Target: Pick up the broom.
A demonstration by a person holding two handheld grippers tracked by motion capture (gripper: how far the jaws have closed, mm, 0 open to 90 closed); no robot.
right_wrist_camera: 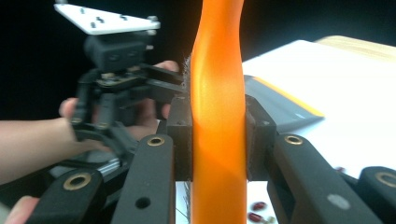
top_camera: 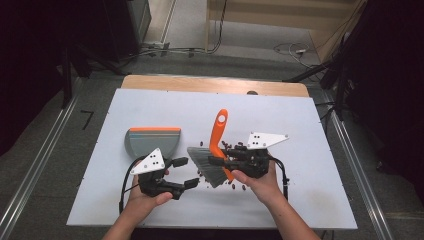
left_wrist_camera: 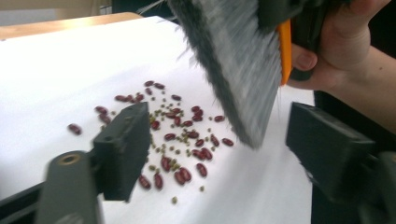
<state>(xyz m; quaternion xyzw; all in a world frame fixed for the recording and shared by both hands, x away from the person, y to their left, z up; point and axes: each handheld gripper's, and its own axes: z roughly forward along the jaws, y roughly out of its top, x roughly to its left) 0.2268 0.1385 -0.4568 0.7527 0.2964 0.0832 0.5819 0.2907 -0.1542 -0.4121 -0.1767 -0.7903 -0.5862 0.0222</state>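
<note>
Black claws (top_camera: 181, 172), brass pivots, grey three-cornered plates (top_camera: 148, 163)

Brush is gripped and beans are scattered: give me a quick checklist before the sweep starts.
1. Right gripper shut on brush handle: ok.
2. Left gripper open, nothing between its jaws: ok.
3. Dustpan held: not ok, it lies free on the table.
4. Beans lie near the bristles: ok.
5. Dustpan next to the beans: not ok, it lies apart from them.

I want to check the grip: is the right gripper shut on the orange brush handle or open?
Shut. The right gripper presses its fingers against both sides of the orange brush handle.
</note>
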